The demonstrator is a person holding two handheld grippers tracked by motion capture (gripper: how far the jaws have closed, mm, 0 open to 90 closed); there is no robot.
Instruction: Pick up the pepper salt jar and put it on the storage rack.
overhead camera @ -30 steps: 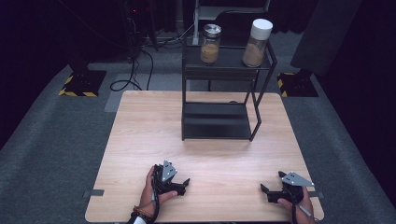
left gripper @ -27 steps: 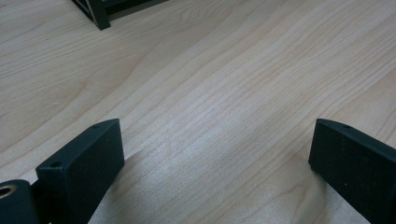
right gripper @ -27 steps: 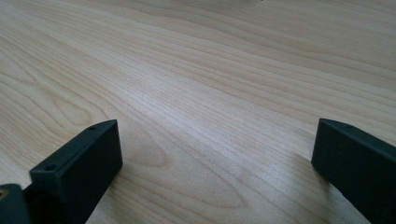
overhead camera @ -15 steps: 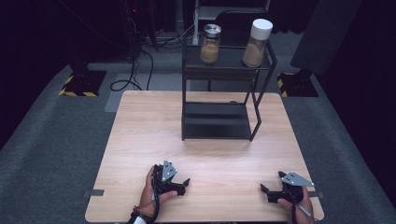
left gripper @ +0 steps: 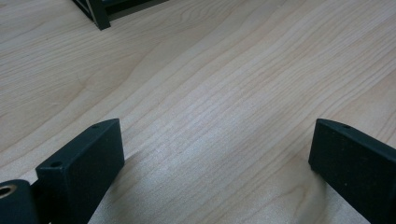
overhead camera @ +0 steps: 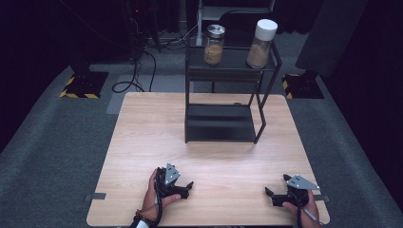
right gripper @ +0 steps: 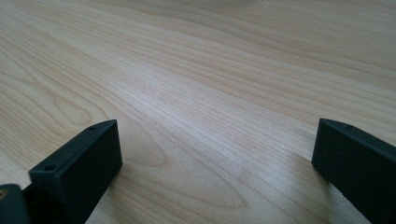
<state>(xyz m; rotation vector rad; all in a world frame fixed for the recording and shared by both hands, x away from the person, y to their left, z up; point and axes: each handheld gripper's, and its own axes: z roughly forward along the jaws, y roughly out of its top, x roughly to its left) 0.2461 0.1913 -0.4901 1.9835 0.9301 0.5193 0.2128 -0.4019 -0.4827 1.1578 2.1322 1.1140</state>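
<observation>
The two jars stand on the top shelf of the black rack [overhead camera: 223,95], at about 12 o'clock on the desk [overhead camera: 142,142], well apart from both tools. The jar with the metal lid [overhead camera: 214,44] is clear glass, with a brown filling in its lower half. The jar with the white lid [overhead camera: 262,42] is taller, stands at 3 o'clock from the first one near the shelf corner, and holds a similar brown filling. The lower shelf of the rack is bare.

The left hand-held gripper [overhead camera: 190,185] rests on the desk at about 7 o'clock, with its jaws wide apart and nothing between them; the right hand-held gripper [overhead camera: 267,193] lies at about 5 o'clock, also spread wide and holding nothing.

I think the main risk is at the high shelf. The jars are smooth and tall, so a grasp too near the lid could let one tilt or slip, and a jaw that pushes instead of closing could knock the taller jar off the shelf edge. The rack frame may also block the approach.
</observation>
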